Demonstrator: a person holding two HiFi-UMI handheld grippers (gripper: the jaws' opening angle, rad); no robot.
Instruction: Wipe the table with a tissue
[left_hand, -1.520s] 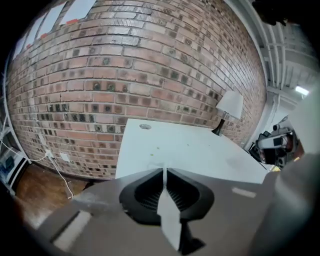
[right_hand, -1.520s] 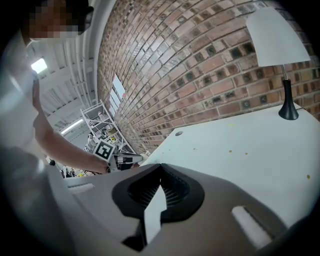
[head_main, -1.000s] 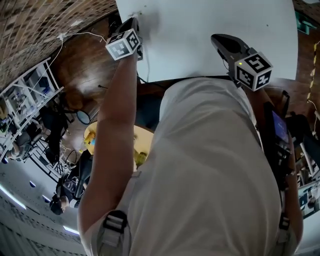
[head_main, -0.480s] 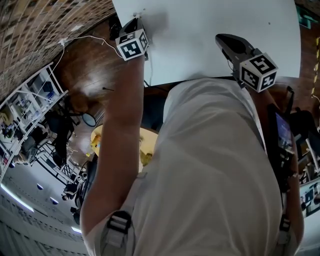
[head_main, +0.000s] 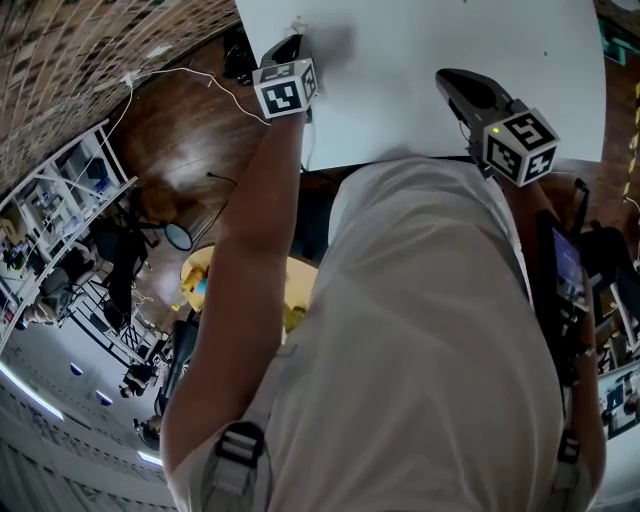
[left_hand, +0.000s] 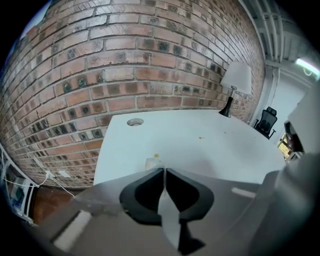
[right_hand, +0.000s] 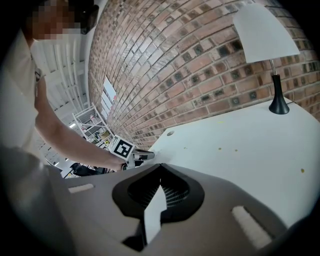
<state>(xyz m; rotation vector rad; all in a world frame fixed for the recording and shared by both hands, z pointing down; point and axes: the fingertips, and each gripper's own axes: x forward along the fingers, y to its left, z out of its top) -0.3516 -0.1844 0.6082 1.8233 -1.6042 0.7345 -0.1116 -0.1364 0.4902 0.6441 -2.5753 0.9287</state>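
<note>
Your left gripper (head_main: 292, 40) has slid to the right along the table's (head_main: 420, 60) left corner since a second ago, its marker cube travelling with it. Your right gripper (head_main: 447, 78) has kept its place above the table's near edge.

The left jaws have just been closing further and now stand all but together. They pinch a small white tissue (left_hand: 151, 163), and a scrap of it pokes out past the tips onto the table top just inside that corner. In the head view the same scrap shows as a pale crumple at the gripper's nose, touching the white surface.

The right jaws meet with nothing between them and point across the table toward its far edge. A white-shaded lamp (right_hand: 265, 30) stands there, on the table's far side by the brick wall (right_hand: 165, 65).

A few yellowish specks (right_hand: 220, 148) dot the table's middle, and a yellow crumb (left_hand: 156, 155) lies on the table just beyond the tissue. A round cable hole (left_hand: 135, 121) sits near the table's far left edge.
</note>
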